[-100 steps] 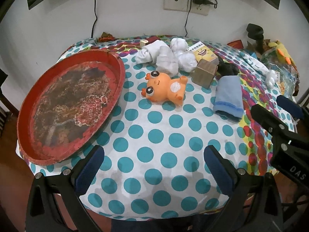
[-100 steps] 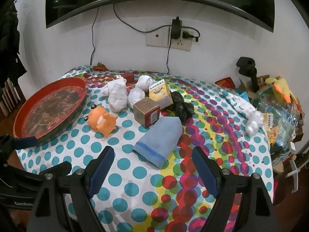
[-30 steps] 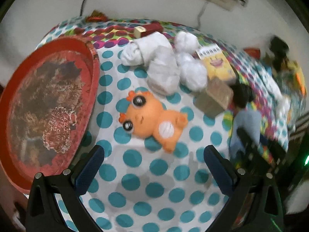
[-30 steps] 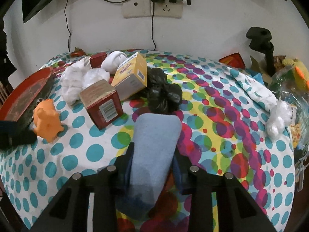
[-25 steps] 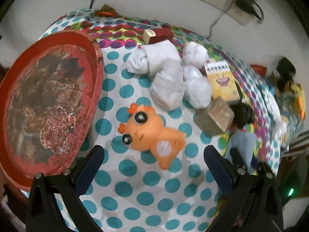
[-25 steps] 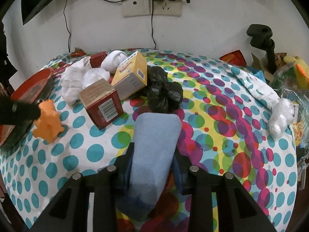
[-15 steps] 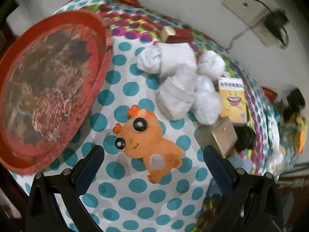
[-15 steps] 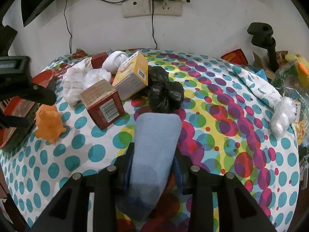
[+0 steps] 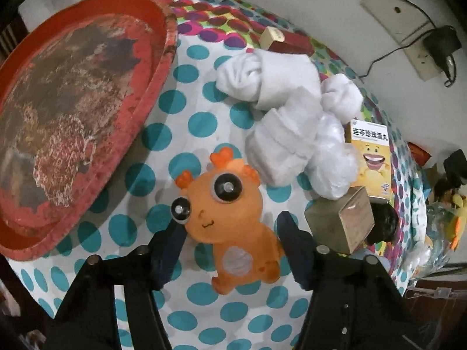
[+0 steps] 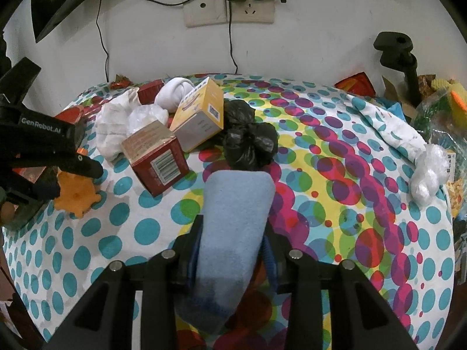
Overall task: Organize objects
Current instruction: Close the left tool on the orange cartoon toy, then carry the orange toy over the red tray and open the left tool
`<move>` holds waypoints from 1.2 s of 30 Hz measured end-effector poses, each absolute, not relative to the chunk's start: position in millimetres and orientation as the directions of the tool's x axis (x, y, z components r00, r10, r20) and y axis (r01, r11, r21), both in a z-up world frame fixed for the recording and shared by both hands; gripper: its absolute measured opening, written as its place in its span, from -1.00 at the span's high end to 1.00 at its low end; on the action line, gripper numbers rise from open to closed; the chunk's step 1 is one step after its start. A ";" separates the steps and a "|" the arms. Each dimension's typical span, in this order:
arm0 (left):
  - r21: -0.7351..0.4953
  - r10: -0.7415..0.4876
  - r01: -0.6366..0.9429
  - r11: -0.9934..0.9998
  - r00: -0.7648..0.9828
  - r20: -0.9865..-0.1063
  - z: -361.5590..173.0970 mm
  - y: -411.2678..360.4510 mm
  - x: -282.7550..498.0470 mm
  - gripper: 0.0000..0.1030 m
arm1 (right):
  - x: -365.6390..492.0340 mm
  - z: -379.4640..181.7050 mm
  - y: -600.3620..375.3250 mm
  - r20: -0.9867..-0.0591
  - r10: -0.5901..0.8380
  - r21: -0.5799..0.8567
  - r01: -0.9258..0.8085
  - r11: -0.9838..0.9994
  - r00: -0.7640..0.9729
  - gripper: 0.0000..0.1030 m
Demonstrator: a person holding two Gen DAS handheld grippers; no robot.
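Note:
An orange big-eyed toy (image 9: 224, 204) lies on the dotted tablecloth (image 9: 204, 294), right of the red tray (image 9: 163, 67). My left gripper (image 9: 227, 233) points down over it, jaws closing, the pads touching both sides of its body. The right wrist view shows the same grip at far left, the left gripper (image 10: 74, 182) astride the toy (image 10: 76, 198). My right gripper (image 10: 233, 227) is shut on a folded blue cloth (image 10: 236, 204), which sticks out forward between the fingers just above the table.
Behind the toy lie white rolled bundles (image 9: 286, 110), a brown-red box (image 10: 157, 157), a yellow box (image 10: 201, 113) and a black bag (image 10: 248, 143). A white cloth and plastic wad (image 10: 429, 172) sit at the right edge, with clutter beyond. A wall with sockets stands behind.
My left gripper came down over the orange toy, rolled, and narrowed its jaws from wide apart to the toy's sides. The right gripper kept still, holding the blue cloth.

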State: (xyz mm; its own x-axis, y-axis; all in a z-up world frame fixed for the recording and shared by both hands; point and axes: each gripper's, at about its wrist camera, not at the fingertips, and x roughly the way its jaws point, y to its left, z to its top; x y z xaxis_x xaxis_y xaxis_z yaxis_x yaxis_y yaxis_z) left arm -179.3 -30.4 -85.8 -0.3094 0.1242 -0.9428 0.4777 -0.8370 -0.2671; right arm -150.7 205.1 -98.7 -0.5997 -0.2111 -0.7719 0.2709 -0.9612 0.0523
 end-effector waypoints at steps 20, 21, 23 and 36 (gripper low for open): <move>-0.207 0.108 0.219 -0.954 -0.392 -0.914 -61.6 -20.0 -155.7 0.14 | -150.6 -99.1 199.9 -0.775 -0.178 0.010 0.270 -0.963 -0.606 0.27; -0.207 0.110 0.209 -0.956 -0.398 -0.911 -58.4 -20.1 -153.4 0.14 | -150.5 -99.1 199.8 -0.775 -0.178 0.010 0.270 -0.963 -0.606 0.27; -0.196 0.103 0.189 -0.962 -0.411 -0.906 -52.3 -20.3 -149.5 0.14 | -150.5 -99.1 199.7 -0.775 -0.176 0.007 0.270 -0.963 -0.606 0.27; -0.065 -0.023 0.174 -0.982 -0.460 -0.887 -16.3 -87.4 -126.3 0.13 | -149.8 -98.6 198.1 -0.776 -0.169 -0.002 0.269 -0.963 -0.608 0.28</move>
State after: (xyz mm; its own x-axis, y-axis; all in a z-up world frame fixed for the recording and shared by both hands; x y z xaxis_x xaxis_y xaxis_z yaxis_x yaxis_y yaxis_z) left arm -126.3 -87.4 -16.3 -0.4605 -0.0227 -0.8874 0.1745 -0.9825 -0.0655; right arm -149.8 198.1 -98.6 -0.6080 -0.1687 -0.7758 0.2693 -0.9631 -0.0016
